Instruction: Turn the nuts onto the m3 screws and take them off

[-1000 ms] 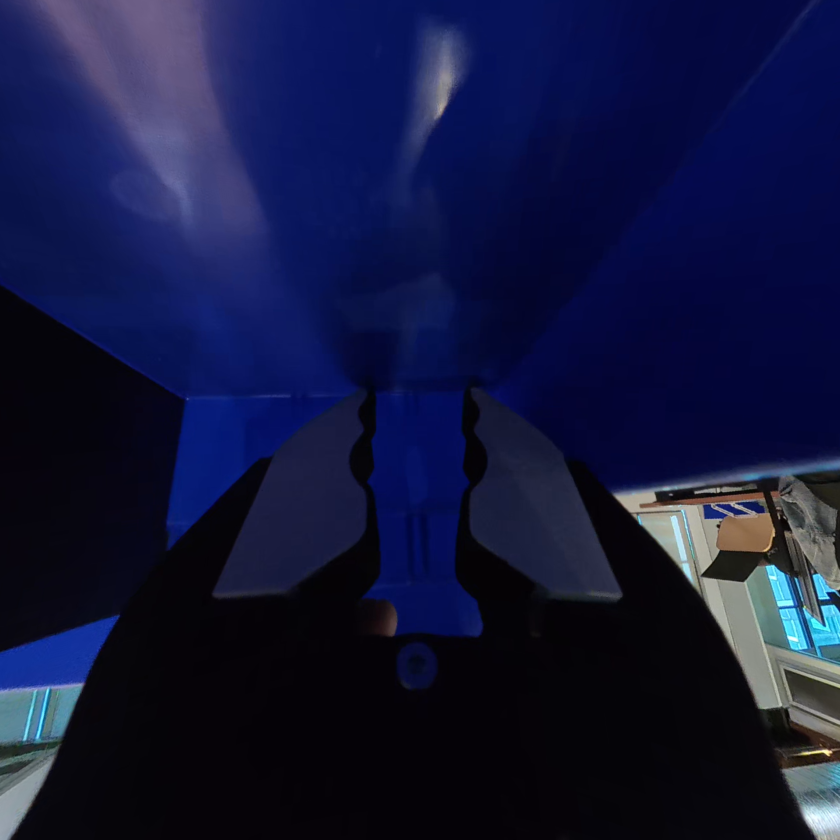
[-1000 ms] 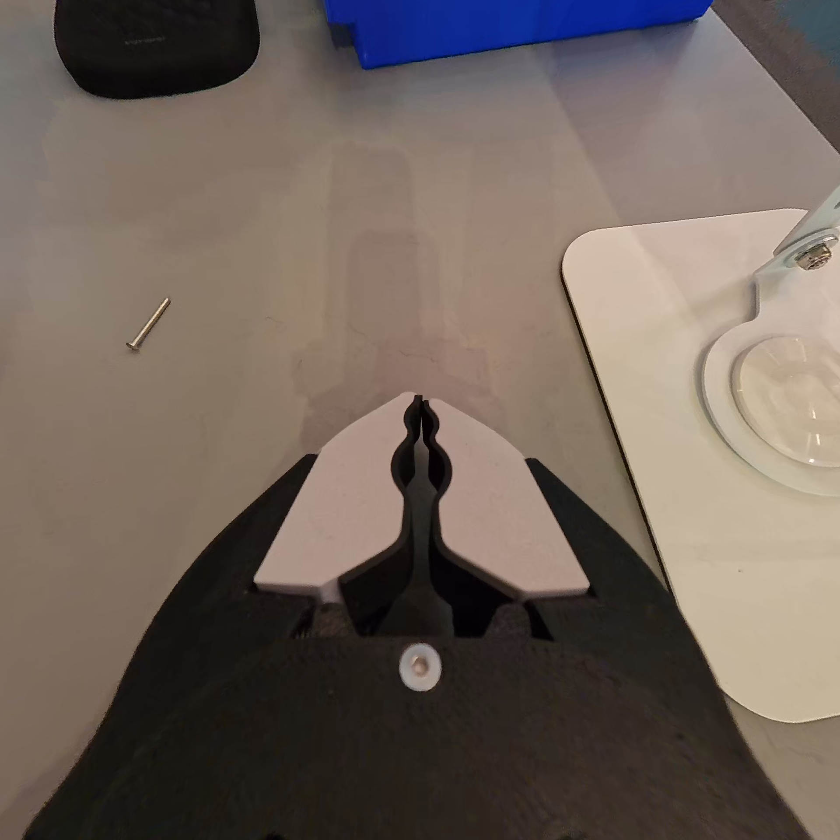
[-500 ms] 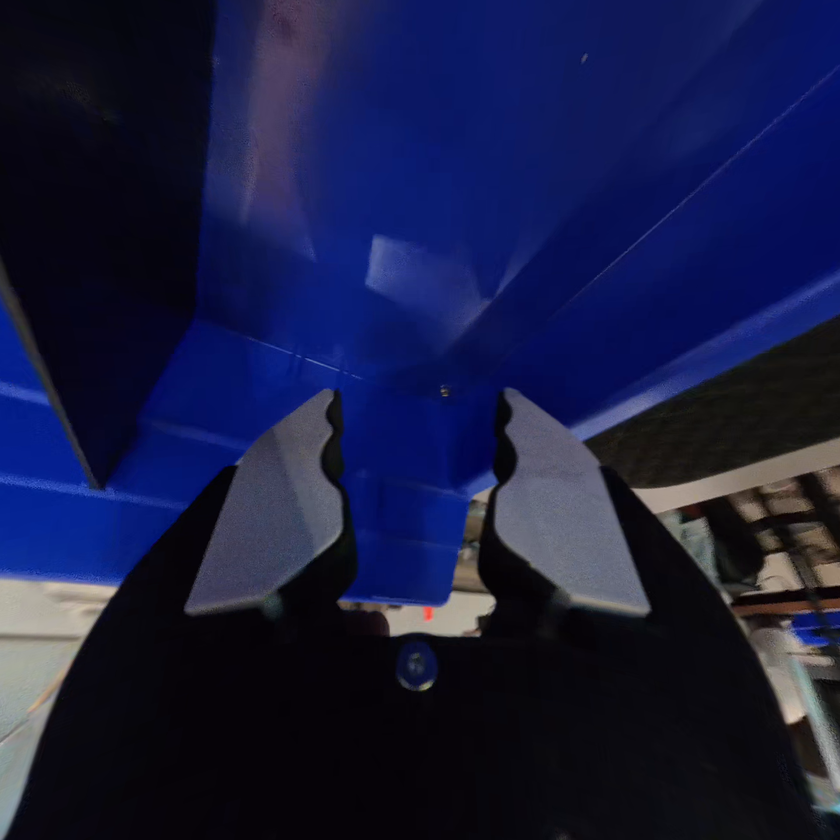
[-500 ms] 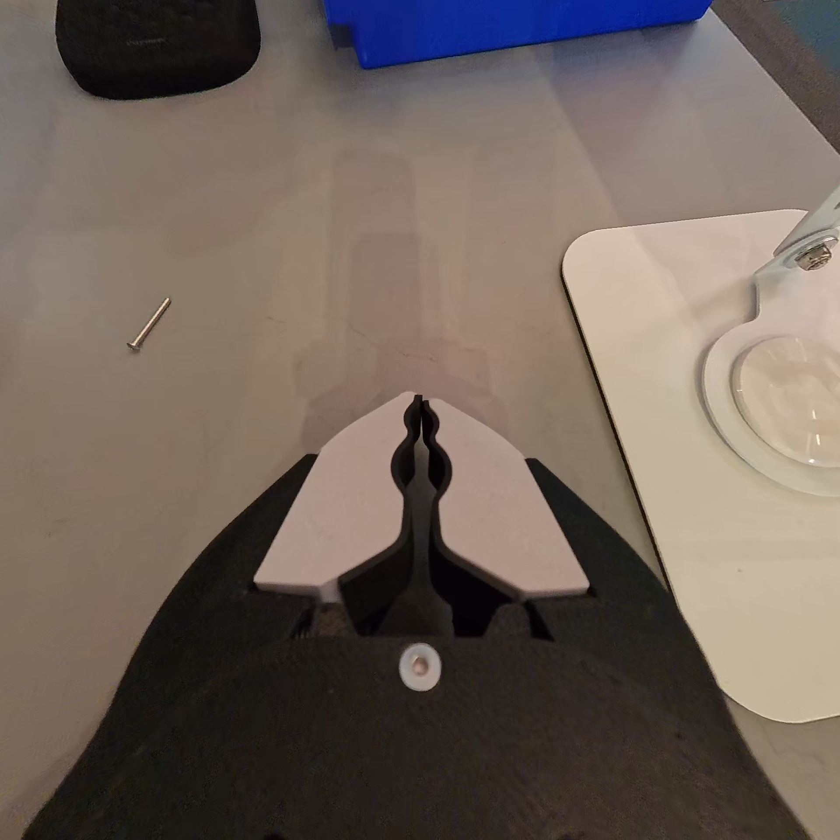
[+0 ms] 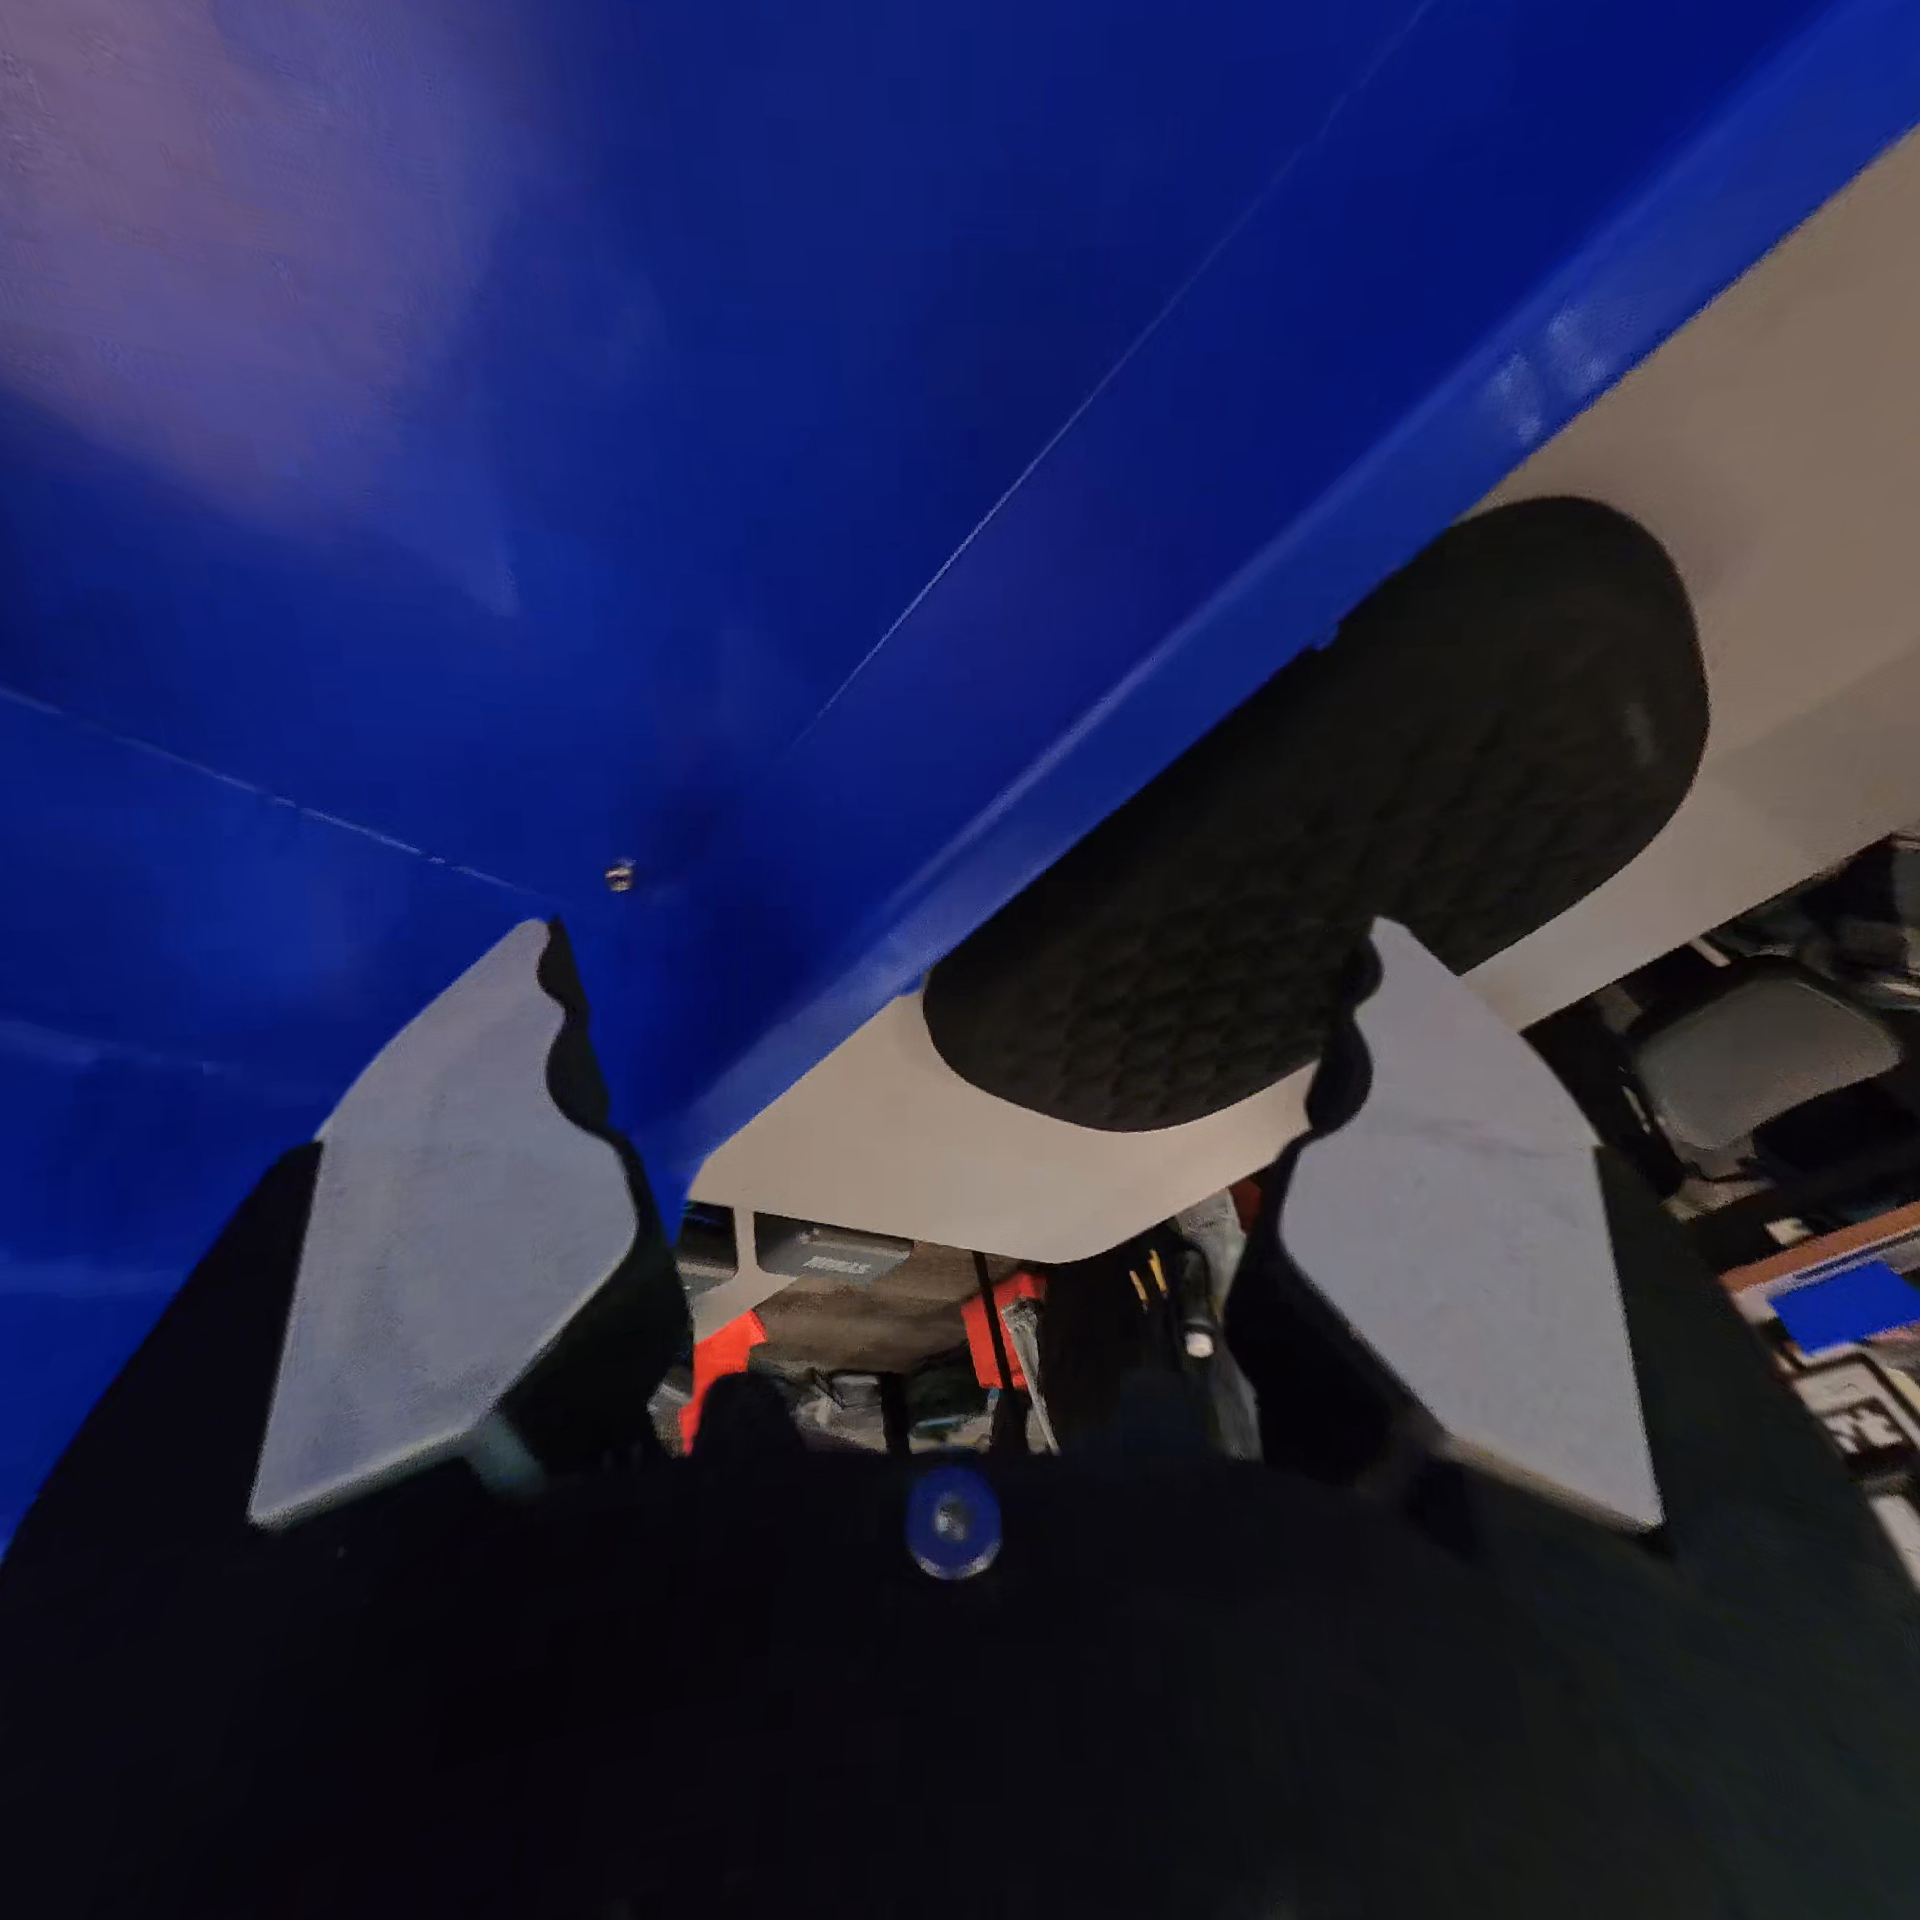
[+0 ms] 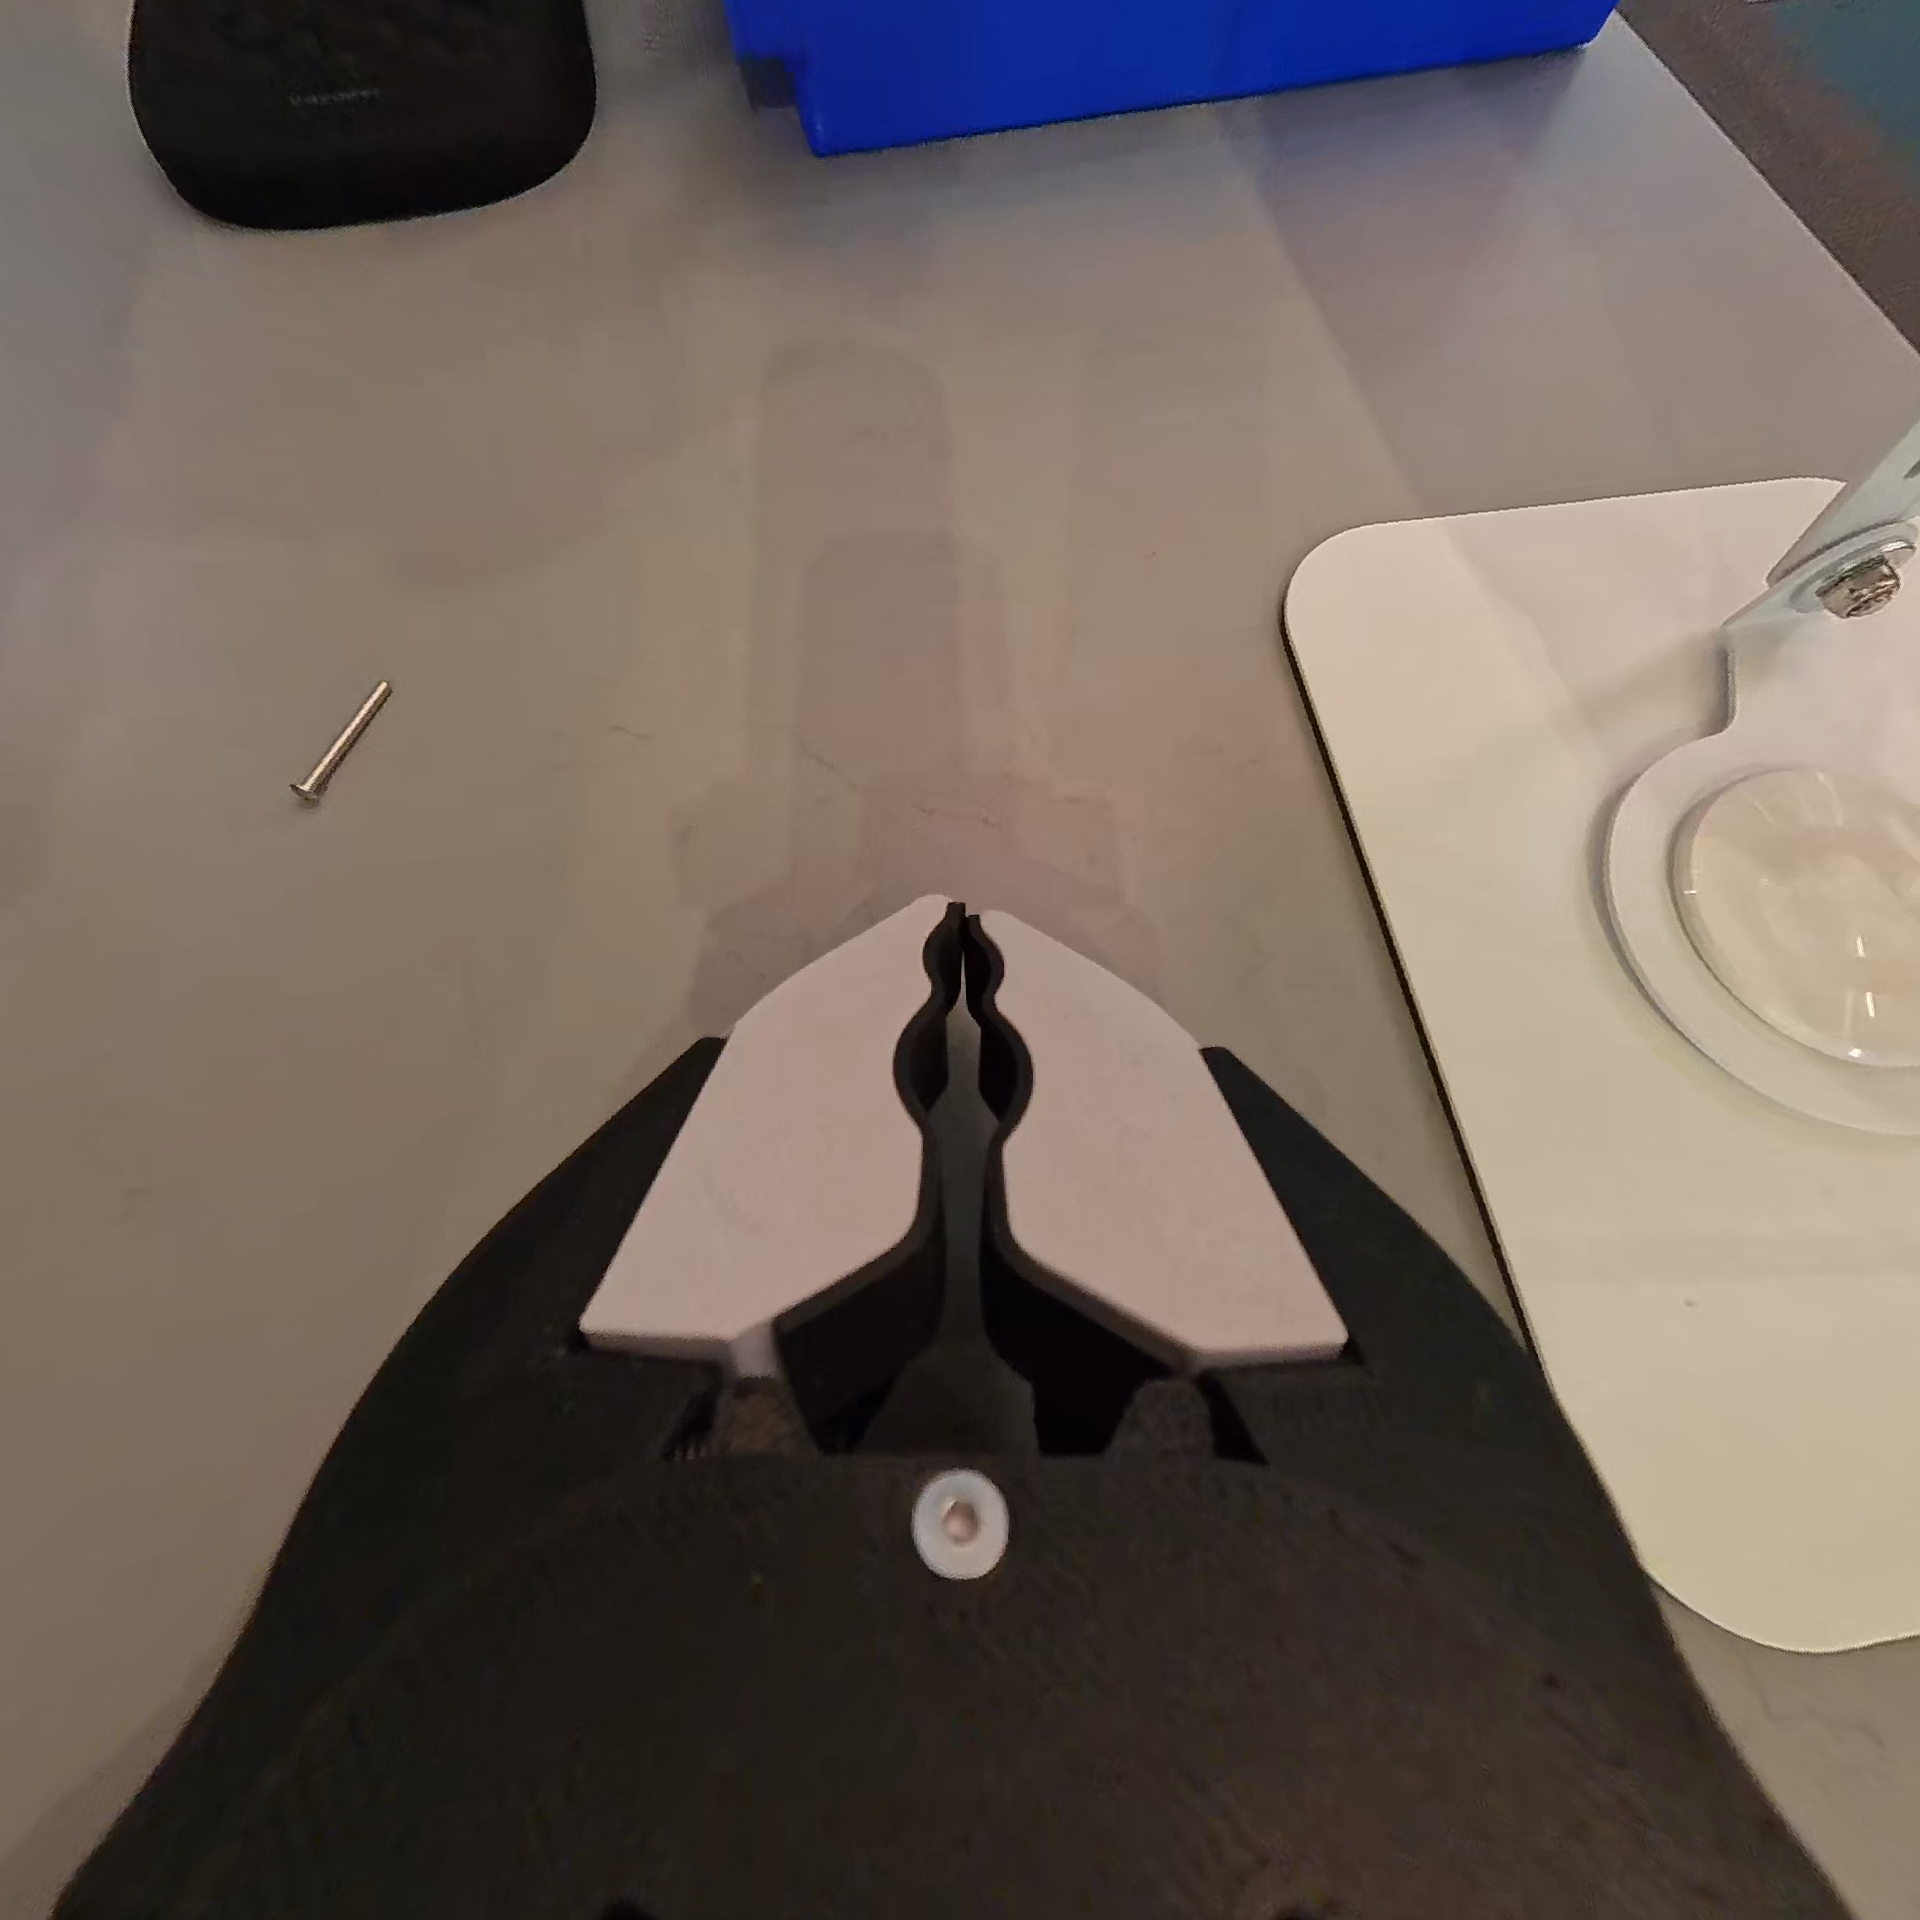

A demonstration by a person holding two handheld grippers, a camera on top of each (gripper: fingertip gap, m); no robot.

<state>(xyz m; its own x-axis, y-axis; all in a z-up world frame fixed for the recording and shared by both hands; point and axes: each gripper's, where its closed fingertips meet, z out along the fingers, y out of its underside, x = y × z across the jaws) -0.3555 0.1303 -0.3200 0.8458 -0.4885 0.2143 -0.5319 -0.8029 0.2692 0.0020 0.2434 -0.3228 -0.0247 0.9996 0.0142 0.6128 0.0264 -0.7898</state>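
My left gripper [image 5: 956,935] is spread wide with nothing between its fingers, at a blue bin [image 5: 727,416] holding one tiny metal piece [image 5: 620,876]; a black pad [image 5: 1351,831] lies beside it. My right gripper [image 6: 958,914] is pressed together bare over the grey table [image 6: 623,468], a screw [image 6: 341,741] far left, a white board [image 6: 1558,1143] right.

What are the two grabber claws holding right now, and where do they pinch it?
Nothing. The left gripper is wide open beside the blue bin, pinching nothing. The right gripper is shut on nothing above the grey table.
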